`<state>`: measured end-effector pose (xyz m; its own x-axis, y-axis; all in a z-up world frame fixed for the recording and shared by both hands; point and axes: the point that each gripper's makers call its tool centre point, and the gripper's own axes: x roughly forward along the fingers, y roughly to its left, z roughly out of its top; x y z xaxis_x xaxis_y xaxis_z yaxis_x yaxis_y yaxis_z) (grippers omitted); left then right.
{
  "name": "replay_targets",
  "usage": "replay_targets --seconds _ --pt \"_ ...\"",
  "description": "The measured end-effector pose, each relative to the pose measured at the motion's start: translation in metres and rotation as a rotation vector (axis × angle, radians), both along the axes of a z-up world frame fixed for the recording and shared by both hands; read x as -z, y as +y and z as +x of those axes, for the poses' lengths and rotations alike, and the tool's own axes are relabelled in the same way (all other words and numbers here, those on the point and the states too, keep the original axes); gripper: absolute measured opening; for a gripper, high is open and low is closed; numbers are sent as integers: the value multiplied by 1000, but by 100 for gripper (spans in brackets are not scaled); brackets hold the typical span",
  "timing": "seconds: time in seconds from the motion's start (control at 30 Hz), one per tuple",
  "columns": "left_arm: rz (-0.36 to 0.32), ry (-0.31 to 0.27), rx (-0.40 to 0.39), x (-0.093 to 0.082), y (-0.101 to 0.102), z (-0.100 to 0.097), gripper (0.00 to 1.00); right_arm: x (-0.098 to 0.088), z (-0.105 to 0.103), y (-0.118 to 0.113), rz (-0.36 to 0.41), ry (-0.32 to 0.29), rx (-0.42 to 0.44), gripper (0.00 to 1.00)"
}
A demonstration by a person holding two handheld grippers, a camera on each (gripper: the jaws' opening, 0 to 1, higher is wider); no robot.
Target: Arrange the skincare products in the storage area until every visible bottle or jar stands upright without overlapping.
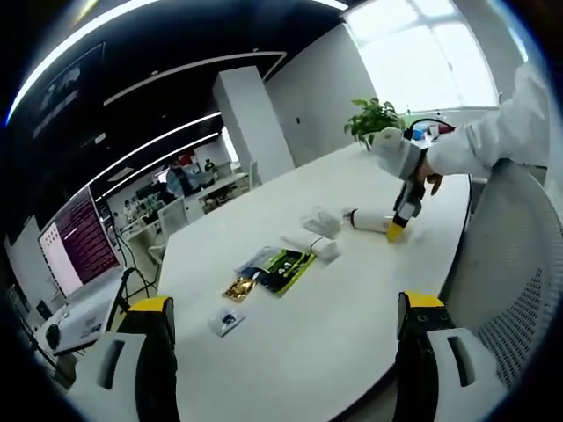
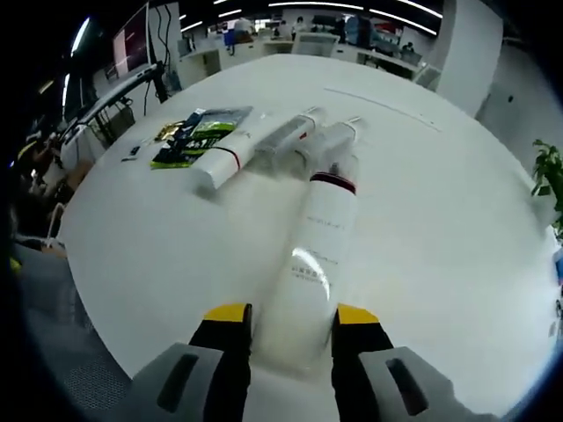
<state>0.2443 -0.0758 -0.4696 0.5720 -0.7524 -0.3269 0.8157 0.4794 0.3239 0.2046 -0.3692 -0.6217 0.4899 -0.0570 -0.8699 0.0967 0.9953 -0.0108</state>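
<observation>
White bottle [image 2: 318, 242] lies flat on the table [image 2: 440, 220], long axis running straight away from the right gripper [image 2: 291, 318]; its base sits between the spread jaws, not clearly pinched. Left gripper [image 1: 286, 316] spread, empty, well apart.

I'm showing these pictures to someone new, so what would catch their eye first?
In the right gripper view, a long white bottle lies on its side on the white table, its base between the yellow-tipped jaws of the right hand-held gripper. Beyond it more white tubes lie flat beside a green packet. In the left gripper view, the left hand-held gripper hangs open above the table.
</observation>
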Motion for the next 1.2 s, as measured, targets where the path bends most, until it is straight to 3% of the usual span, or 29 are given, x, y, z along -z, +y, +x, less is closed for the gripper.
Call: replay_targets --seconds 0.33,0.5,0.77,0.9,1.0,1.2 --pt "-7 47 22 4 -2 -3 99 0 -14 8 29 7 25 25" --pt "-43 126 35 2 -4 -6 99 -5 -16 18 217 -58 117 24" --pt "-28 180 52 8 -8 -2 99 -11 -14 28 395 -122 232 23" --pt "-19 191 83 5 -20 -2 99 -11 -13 32 440 -141 239 23" --pt "-17 177 126 1 -33 -3 99 -16 -11 44 577 -167 302 23" --pt "-21 187 181 -6 -61 -1 99 -30 -7 56 756 -228 373 23"
